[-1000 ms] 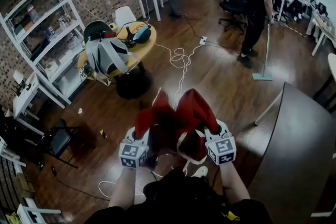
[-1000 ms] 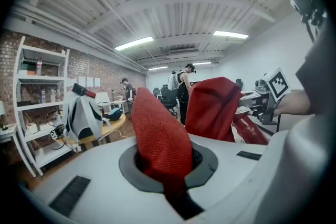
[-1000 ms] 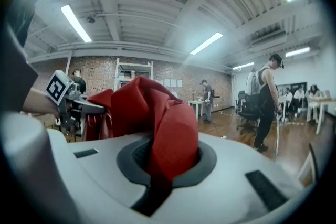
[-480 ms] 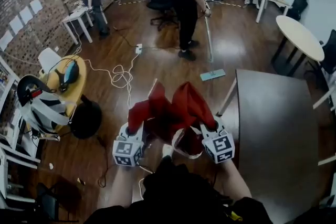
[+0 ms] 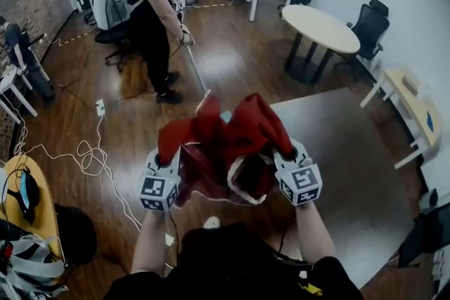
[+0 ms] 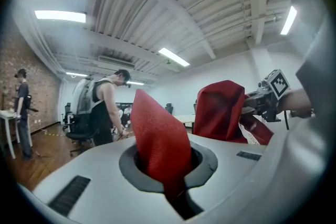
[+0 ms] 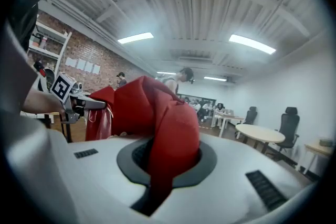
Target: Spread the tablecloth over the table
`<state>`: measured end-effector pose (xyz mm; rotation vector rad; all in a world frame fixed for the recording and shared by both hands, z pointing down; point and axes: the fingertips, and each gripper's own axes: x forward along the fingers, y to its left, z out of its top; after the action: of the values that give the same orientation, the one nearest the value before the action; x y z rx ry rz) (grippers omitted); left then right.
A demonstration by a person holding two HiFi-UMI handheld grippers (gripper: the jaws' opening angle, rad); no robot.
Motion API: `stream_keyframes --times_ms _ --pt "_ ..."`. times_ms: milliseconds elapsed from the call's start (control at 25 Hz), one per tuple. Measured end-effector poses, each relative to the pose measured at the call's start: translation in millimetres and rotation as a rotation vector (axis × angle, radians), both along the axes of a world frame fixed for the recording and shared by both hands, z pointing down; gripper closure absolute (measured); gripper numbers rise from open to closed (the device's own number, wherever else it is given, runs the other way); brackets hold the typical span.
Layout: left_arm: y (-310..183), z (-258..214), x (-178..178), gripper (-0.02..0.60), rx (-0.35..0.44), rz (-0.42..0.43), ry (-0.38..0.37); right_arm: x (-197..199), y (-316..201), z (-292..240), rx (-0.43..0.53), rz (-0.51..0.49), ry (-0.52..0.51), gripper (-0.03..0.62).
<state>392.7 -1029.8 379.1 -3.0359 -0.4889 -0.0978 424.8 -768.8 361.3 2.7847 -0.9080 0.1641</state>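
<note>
Left gripper (image 5: 163,162) — dark table (image 5: 351,151), wooden floor (image 5: 232,60)

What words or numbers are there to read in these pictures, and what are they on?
No words or numbers can be read.
Square markers on the left gripper and right gripper: black-and-white patterns, not letters.
Paper sheets on the brick wall: too small to read.
Red tablecloth: no print shows.
</note>
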Motion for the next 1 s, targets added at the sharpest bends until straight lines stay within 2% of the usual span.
stream_keyframes --times_ms 200,400,640,760,920,1000 --pt "50.9 -51.3 93.3 0.568 0.041 0.189 0.081 51.6 36.2 -44.1 -0.035 0.144 0.057 0.563" --pt "94.0 -110.2 149.1 0.568 0.090 0.290 0.168 87.3 55.9 -82.1 -0.076 0.213 0.129 0.563" --pt "136.7 -190.5 206.7 0.568 0.145 0.301 0.282 144.8 90.2 -127.2 -0.094 0.200 0.249 0.563" --pt "174.3 -219.7 236.2 0.569 0.162 0.282 0.314 172.0 136.2 -144.7 -0.107 0.206 0.303 0.562" --pt "229.5 -249.6 267.4 0.568 0.139 0.278 0.324 192.9 209.4 -169.5 -0.105 0.241 0.354 0.562" --pt "261.0 -259.1 277.5 0.569 0.170 0.280 0.339 194.6 247.8 -179.1 -0.111 0.278 0.370 0.563"
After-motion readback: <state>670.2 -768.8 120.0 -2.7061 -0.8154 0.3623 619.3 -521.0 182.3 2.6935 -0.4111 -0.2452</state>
